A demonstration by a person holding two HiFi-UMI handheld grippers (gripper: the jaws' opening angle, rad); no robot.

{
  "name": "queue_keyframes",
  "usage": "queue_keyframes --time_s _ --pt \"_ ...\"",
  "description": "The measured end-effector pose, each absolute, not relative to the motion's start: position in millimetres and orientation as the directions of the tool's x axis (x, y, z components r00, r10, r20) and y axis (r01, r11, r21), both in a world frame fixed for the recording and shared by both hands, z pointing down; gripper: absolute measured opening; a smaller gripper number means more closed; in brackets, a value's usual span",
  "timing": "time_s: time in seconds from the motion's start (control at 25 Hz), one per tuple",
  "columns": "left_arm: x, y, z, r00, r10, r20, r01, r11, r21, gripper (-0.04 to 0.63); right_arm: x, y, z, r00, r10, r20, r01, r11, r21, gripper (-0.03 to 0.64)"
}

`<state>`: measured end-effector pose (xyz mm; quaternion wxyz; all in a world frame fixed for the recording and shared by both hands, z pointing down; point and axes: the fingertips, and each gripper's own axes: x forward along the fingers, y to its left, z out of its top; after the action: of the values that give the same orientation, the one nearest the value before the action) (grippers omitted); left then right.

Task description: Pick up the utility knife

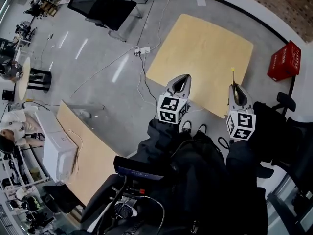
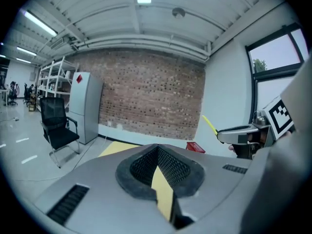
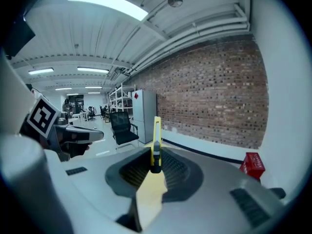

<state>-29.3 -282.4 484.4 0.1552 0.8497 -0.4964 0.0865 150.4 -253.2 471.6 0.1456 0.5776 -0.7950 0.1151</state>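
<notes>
right gripper [image 1: 235, 88] is held pointing forward above the wooden table [image 1: 205, 53], pinching the yellow utility knife [image 3: 156, 145]; left gripper [image 1: 182, 78] is alongside, jaws pressed together, empty.

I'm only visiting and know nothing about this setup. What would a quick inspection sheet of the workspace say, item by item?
Surface: light wooden table on a grey floor.
Job's things: yellow utility knife, off the table, upright between the right gripper's jaws.
Clutter: nothing seen on the table.
Grippers: right gripper shut on the utility knife; left gripper shut with nothing in it; both held in the air at the table's near side.
Cables: white power strip on the floor by the table, with leads trailing away.
Surroundings: red crate, black office chair, brick wall.
</notes>
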Motion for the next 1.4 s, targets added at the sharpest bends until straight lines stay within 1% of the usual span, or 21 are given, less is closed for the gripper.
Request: queue_keyframes --time_s 0.36,0.6,1.0,1.4 --pt "-31.3 -284.3 388.0 0.493 -0.863 0.105 -0.869 -0.485 0.098 -0.003 148.4 -242.4 379.9 -0.278 -0.944 0.175 -0.957 0.288 0.029 0.069" --pt "-31.9 -280.9 346.2 0.492 -0.87 0.01 -0.869 -0.491 0.056 -0.003 149.4 -236.3 333.8 -0.282 -0.958 0.061 -0.958 0.284 0.037 0.068" --pt "-27.5 -277.1 310.9 0.495 -0.866 -0.072 -0.867 -0.498 0.022 -0.003 162.5 -228.7 296.3 -0.25 -0.967 -0.037 -0.968 0.249 0.032 0.067" --pt "-18.2 -277.1 296.8 0.497 -0.861 -0.104 -0.865 -0.501 0.011 -0.003 163.0 -230.0 280.0 -0.246 -0.966 -0.077 -0.969 0.243 0.056 0.067"
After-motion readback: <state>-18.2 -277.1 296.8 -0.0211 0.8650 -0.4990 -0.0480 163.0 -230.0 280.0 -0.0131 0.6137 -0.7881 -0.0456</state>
